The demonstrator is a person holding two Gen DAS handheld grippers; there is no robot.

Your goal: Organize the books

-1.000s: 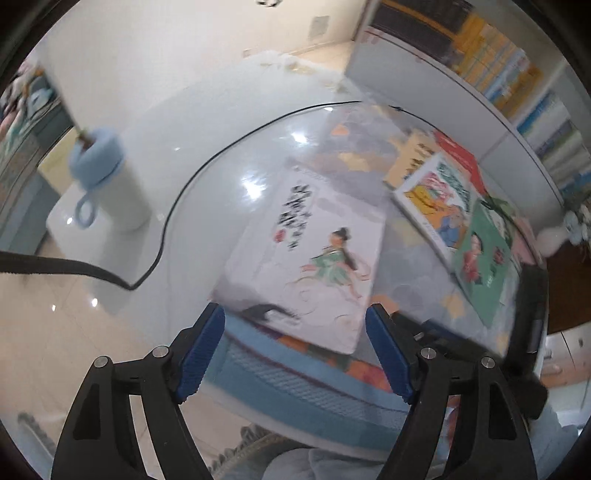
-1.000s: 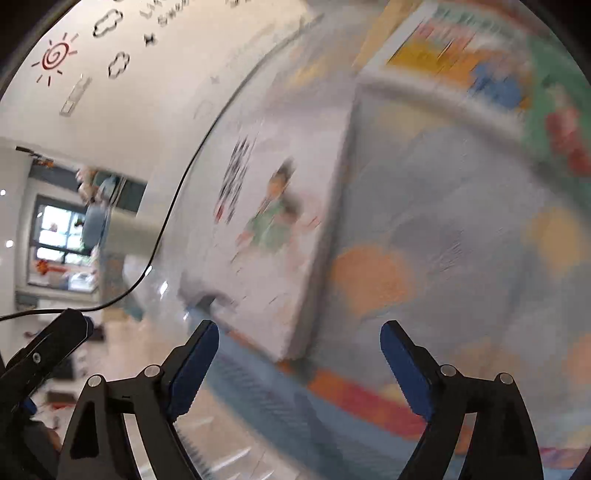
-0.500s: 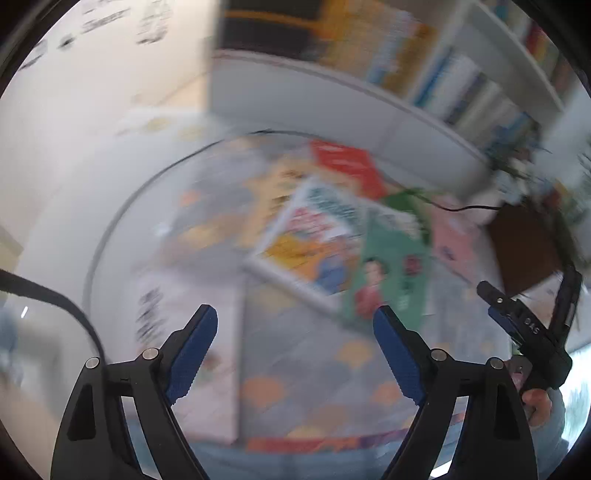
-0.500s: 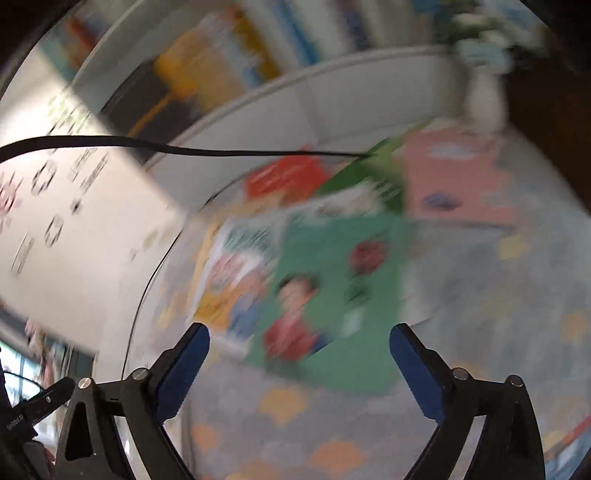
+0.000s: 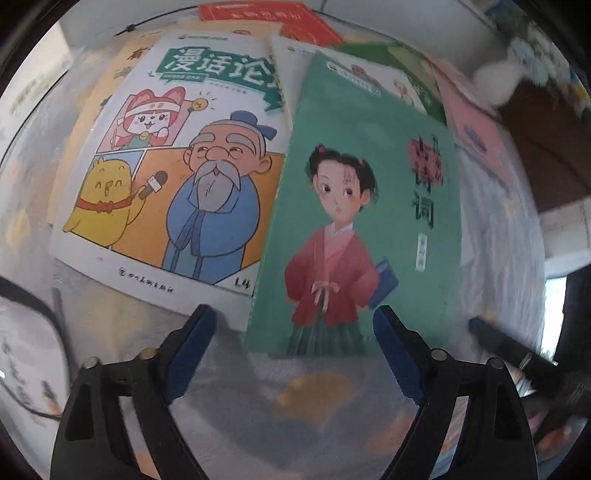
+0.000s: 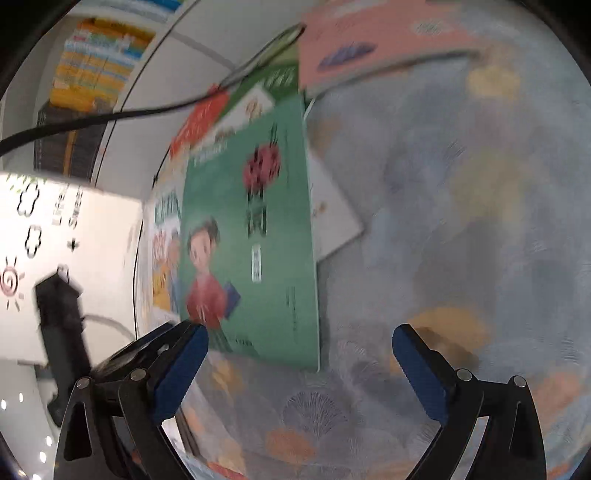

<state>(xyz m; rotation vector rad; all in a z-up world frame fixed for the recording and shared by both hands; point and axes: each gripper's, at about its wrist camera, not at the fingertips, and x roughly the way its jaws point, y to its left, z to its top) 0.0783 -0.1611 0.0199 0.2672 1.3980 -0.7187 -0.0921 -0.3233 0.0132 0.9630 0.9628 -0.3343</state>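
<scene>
A green book (image 5: 369, 206) with a girl in a red robe lies on top of a spread of books. It overlaps a white book (image 5: 177, 177) showing a bearded man in blue. My left gripper (image 5: 295, 343) hovers just before the green book's near edge, its jaws opening, nothing between them. In the right wrist view the same green book (image 6: 258, 236) lies ahead and left of my right gripper (image 6: 299, 347), which stands open and empty over the patterned cloth. A red book (image 5: 266, 14), a pink book (image 5: 476, 125) and others lie beneath.
A grey cloth (image 6: 461, 221) with orange and yellow patches covers the round table. A black cable (image 6: 110, 114) crosses the upper left of the right wrist view. Bookshelves (image 6: 96, 59) stand behind. The other gripper (image 5: 517, 362) shows at the lower right of the left wrist view.
Both grippers swung away from the white book with the green-robed figure to the pile with the green book, and came closer and lower. Both sets of jaws widened.
</scene>
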